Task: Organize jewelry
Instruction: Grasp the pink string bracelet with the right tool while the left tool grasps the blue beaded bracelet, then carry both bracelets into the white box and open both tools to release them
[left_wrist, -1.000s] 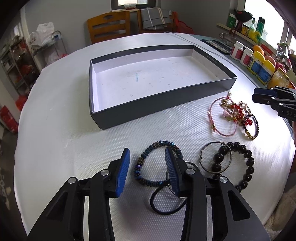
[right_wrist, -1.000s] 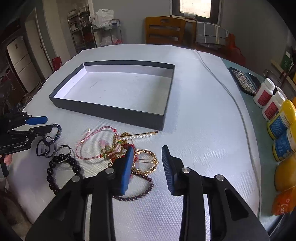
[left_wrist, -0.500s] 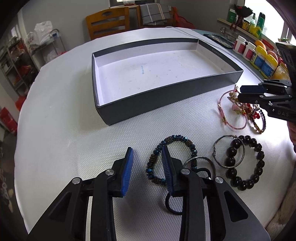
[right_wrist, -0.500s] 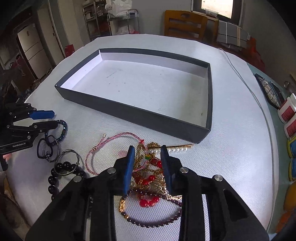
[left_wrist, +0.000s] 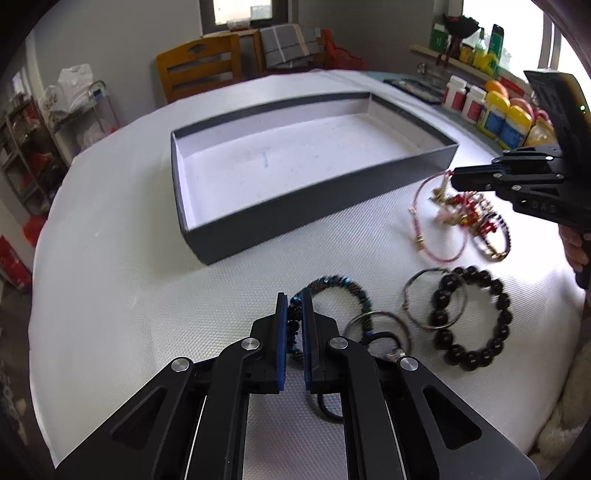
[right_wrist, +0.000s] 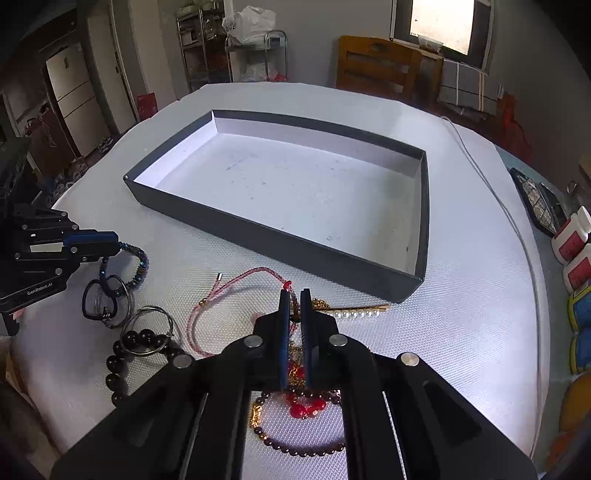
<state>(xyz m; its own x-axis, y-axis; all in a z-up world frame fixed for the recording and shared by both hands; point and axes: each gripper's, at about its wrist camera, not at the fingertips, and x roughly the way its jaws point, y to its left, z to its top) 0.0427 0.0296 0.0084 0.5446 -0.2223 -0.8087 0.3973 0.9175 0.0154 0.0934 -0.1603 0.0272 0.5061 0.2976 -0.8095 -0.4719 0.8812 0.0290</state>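
Note:
A shallow dark grey box (left_wrist: 295, 218) (right_wrist: 280, 236) with a white floor lies mid-table. My left gripper (left_wrist: 294, 299) (right_wrist: 110, 240) is closing, its pads pressing the near-left side of a blue-and-bronze beaded bracelet (left_wrist: 343, 288) (right_wrist: 142, 264). My right gripper (right_wrist: 294, 295) (left_wrist: 456, 177) is closing too, over a tangle in front of the box, with a gold chain (right_wrist: 293, 314) pinched between its pads. The tangle also holds a pink cord bracelet (right_wrist: 229, 286) (left_wrist: 419, 206), red beads (right_wrist: 306, 406) and a dark purple bead bracelet (right_wrist: 303, 450), partly hidden under the gripper.
A black bead bracelet (left_wrist: 476, 358), a metal hoop (left_wrist: 406, 291) and a black hair tie (left_wrist: 384, 336) lie between the grippers. A pearl hairpin (right_wrist: 354, 314) rests by the box's corner. Bottles (left_wrist: 495, 118) line the right edge; a white cable (right_wrist: 491, 184) crosses there.
Both grippers went from open to shut: the left one closed on the blue beaded bracelet, the right one moved forward over the tangle and closed on the gold chain.

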